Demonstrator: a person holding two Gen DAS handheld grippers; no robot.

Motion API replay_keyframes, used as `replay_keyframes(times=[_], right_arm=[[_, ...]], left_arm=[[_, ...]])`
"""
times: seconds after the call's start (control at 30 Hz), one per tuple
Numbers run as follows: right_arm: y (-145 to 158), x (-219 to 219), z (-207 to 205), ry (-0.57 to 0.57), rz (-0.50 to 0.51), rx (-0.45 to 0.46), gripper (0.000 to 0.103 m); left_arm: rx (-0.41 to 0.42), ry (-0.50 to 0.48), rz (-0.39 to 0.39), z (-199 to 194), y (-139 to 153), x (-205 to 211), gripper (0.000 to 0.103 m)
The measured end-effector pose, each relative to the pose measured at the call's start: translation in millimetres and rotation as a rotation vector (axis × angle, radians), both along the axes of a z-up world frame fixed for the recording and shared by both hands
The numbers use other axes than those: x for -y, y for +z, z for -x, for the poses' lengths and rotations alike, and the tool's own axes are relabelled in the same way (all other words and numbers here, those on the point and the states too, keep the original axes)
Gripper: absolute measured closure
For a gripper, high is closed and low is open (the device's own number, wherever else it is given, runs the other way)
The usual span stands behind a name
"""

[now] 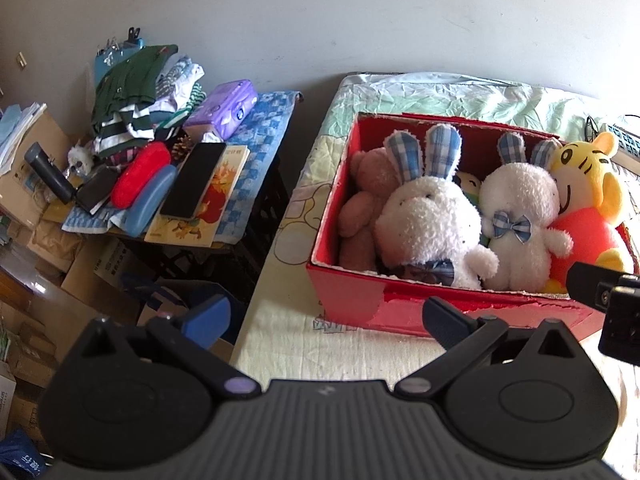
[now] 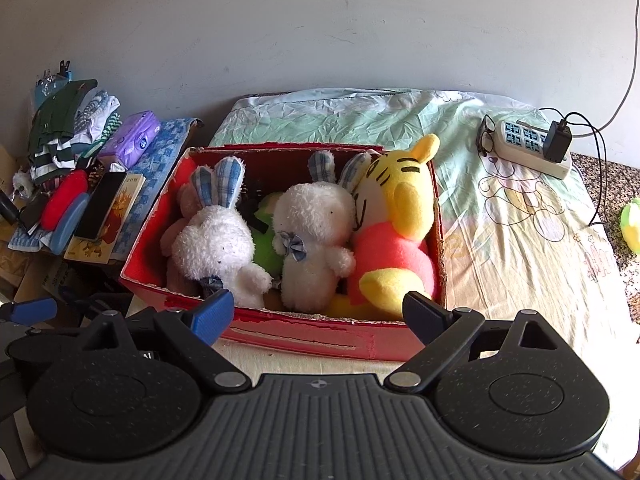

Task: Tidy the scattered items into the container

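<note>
Both grippers sit nearest, low at the bed's near edge, jaws spread wide, nothing held: left gripper, right gripper. Left to right: cluttered side table with folded clothes, purple tissue pack, book. Next, red box on the bedsheet, packed: brown bear, two white bunnies, green toy between them, yellow tiger at right wall. Power strip well right; another green toy at far right edge, outside box.
</note>
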State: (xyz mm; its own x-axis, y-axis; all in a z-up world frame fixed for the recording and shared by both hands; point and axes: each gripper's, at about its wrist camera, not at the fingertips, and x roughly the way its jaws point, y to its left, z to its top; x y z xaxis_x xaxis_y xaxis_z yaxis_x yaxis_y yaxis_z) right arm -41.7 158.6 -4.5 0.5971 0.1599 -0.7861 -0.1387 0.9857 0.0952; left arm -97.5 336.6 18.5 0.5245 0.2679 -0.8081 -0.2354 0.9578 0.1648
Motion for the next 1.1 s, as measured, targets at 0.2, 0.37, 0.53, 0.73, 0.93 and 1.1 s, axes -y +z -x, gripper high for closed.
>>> replay_keyframes(times=[0.2, 0.37, 0.53, 0.73, 0.93, 1.1], right_arm=[[-4, 8, 5, 0.020, -0.011, -0.013, 0.010], [-10, 16, 12, 0.031, -0.033, -0.032, 0.010], [-16, 16, 20, 0.029, -0.013, -0.046, 0.010], [-24, 14, 23, -0.007, 0.015, -0.069, 0.010], [-34, -4, 31, -0.020, 0.052, -0.104, 0.010], [-42, 7, 36, -0.097, 0.042, -0.119, 0.010]], left_arm=[[-0.037, 0.041, 0.004, 6, -7, 6, 0.001], [-0.067, 0.051, -0.002, 14, -18, 15, 0.001], [-0.087, 0.009, -0.011, 25, -27, 26, 0.001], [-0.117, -0.030, 0.016, 24, -36, 23, 0.001], [-0.123, -0.098, 0.003, 22, -40, 13, 0.001], [-0.162, -0.187, 0.021, 20, -52, 13, 0.001]])
